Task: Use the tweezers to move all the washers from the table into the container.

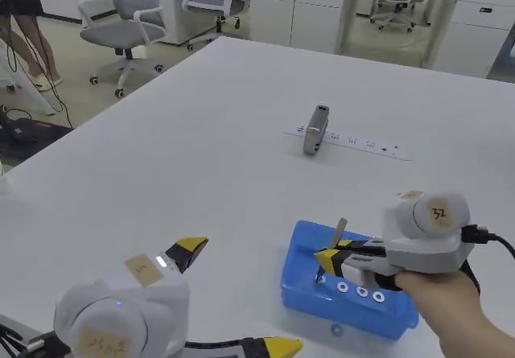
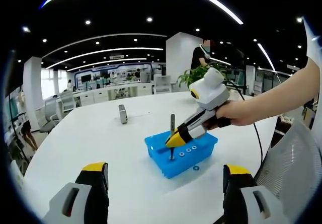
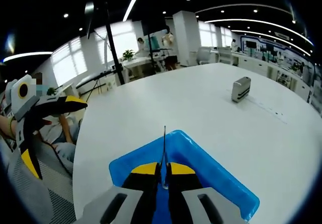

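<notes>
Right gripper view showed the right gripper point(image 3: 162, 172) clamping the tweezers point(image 3: 164, 146), squeezed almost closed over the blue box point(image 3: 216, 181); I couldn't tell whether they held anything. The left gripper point(image 2: 165, 168) gaped empty.

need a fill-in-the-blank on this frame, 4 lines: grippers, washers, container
The right gripper is shut on the ____. The left gripper has its jaws ____. ____ washers lie in a row inside the blue container. One more washer lies outside it, on the ____.
Missing: tweezers; open; three; table.
</notes>
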The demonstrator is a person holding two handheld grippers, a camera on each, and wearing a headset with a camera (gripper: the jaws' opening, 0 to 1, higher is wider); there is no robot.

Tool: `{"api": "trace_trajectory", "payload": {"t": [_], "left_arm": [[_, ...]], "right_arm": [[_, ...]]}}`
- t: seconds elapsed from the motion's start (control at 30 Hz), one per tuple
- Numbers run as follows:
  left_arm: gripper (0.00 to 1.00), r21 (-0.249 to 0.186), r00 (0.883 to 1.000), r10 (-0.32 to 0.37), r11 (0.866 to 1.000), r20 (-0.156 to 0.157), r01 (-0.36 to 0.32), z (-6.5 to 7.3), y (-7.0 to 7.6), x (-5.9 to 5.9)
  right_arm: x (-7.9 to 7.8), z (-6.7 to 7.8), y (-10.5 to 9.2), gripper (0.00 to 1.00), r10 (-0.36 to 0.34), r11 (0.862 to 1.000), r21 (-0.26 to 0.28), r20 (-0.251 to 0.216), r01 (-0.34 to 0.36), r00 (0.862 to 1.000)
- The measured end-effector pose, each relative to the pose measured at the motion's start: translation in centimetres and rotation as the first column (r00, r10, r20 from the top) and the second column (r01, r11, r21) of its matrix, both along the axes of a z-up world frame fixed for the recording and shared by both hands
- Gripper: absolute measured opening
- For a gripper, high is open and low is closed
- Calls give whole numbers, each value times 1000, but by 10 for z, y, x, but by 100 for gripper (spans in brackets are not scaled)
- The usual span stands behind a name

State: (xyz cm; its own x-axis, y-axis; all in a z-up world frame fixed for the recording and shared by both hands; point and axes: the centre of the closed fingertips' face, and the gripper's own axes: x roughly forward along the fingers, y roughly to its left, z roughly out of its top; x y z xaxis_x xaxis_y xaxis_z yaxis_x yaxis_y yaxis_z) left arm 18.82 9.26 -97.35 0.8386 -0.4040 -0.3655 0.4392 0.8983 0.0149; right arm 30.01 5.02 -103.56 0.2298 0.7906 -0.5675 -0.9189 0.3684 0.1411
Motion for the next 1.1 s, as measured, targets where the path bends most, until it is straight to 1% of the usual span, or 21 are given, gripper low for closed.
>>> {"api": "trace_trajectory", "payload": {"t": [0.1,0.13,0.23,0.4,0.47,0.67,1.1], "left_arm": [[97,2,1000,-5,1000,-2,5,-1,-1,0],[97,4,1000,-5,1000,-2,5,-1,-1,0],[97,4,1000,-6,1000,-3,6,-1,-1,0],[97,3,1000,-8,1000,-4,8,-1,-1,0],[97,4,1000,-9,1000,-4,9,-1,-2,-1],[97,3,1000,-11,1000,-4,11,-1,-2,-1],[97,4,1000,-9,1000,-4,9,-1,-1,-1]], "right_arm": [[-2,0,2,3,28,999,-18,34,-28,999],[-7,0,3,4,39,999,-23,48,-38,998],[-9,1,4,4,44,999,-25,51,-42,998],[-5,14,3,4,31,999,7,82,-31,996],[-4,19,2,4,22,999,23,85,-24,996],[-8,27,-5,4,13,999,42,93,-17,996],[-20,46,-14,4,2,995,94,101,-11,995]]}}
